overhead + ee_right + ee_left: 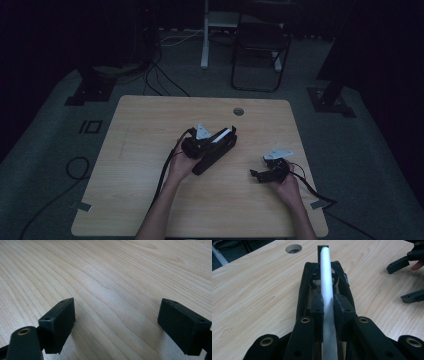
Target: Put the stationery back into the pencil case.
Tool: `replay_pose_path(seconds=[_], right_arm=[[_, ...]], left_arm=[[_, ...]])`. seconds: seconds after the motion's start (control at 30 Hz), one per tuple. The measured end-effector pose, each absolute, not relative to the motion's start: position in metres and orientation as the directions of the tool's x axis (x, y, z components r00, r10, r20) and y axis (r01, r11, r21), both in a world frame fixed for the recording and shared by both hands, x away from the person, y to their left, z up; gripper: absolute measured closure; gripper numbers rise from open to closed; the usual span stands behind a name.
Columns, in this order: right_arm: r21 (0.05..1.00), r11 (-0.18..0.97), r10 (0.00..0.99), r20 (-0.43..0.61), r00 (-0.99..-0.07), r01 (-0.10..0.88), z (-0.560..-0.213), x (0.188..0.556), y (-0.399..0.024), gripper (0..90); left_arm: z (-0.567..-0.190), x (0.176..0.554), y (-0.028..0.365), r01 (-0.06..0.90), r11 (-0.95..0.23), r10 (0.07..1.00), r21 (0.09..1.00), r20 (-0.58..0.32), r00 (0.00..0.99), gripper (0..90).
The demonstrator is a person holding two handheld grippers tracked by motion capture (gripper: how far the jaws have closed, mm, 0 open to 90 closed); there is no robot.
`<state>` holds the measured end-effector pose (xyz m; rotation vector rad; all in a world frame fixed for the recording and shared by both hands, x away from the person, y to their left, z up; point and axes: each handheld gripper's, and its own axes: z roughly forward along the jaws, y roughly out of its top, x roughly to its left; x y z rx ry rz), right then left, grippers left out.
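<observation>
So my left gripper (328,308) is clamped on a white tube (326,277), and the tube's far end sits inside the open black pouch (303,290) lying mid-desk, a bit toward the far edge. I'd keep the tube lined up with the pouch's long axis and slide it in slowly so it doesn't catch the zipper lip. Right gripper (117,325) idles near the right edge, jaws wide apart, over bare wood. The tube looks smooth, slim and matte.

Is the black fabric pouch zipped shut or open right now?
Open: the black fabric pouch gapes, and the white cylindrical stick lies along its opening.
</observation>
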<state>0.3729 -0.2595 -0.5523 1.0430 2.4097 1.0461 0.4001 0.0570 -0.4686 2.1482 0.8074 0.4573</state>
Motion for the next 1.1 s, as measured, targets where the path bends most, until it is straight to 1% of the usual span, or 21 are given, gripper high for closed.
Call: replay_pose_path(seconds=[0.1, 0.17, 0.2, 0.23, 0.3, 0.37, 0.5, 0.77, 1.1], right_arm=[[0.73, 0.467, 0.729, 0.003, -0.685, 0.499, -0.552, 0.373, -0.259, 14.2], [0.73, 0.467, 0.729, 0.002, -0.685, 0.5, -0.552, 0.373, -0.259, 14.2], [0.73, 0.467, 0.729, 0.002, -0.685, 0.499, -0.552, 0.373, -0.259, 14.2], [0.73, 0.467, 0.729, 0.002, -0.685, 0.499, -0.552, 0.373, -0.26, 14.2], [0.73, 0.467, 0.729, 0.003, -0.685, 0.499, -0.552, 0.373, -0.259, 14.2], [0.729, 0.468, 0.728, 0.002, -0.685, 0.499, -0.552, 0.373, -0.259, 14.1], [0.73, 0.467, 0.728, 0.003, -0.685, 0.499, -0.552, 0.373, -0.259, 14.2], [0.73, 0.466, 0.729, 0.003, -0.685, 0.5, -0.552, 0.373, -0.259, 14.1], [0.73, 0.466, 0.729, 0.004, -0.684, 0.501, -0.552, 0.373, -0.259, 14.2]], left_arm=[[-0.47, 0.401, 0.057, 0.399, -0.495, 0.675, 0.771, 0.053, 0.736, 78.9], [-0.47, 0.401, 0.058, 0.397, -0.492, 0.667, 0.775, 0.042, 0.744, 76.9], [-0.469, 0.4, 0.058, 0.396, -0.487, 0.67, 0.779, 0.042, 0.742, 70.4], [-0.468, 0.4, 0.058, 0.395, -0.487, 0.673, 0.779, 0.047, 0.738, 65.9], [-0.465, 0.399, 0.06, 0.395, -0.473, 0.685, 0.787, 0.046, 0.728, 59.5], [-0.462, 0.398, 0.062, 0.391, -0.465, 0.692, 0.794, 0.05, 0.721, 54.8], [-0.453, 0.394, 0.067, 0.375, -0.462, 0.696, 0.804, 0.067, 0.715, 49.3], [-0.437, 0.384, 0.084, 0.347, -0.453, 0.704, 0.821, 0.091, 0.704, 45.4], [-0.426, 0.376, 0.108, 0.335, -0.44, 0.718, 0.833, 0.103, 0.688, 44.5]])
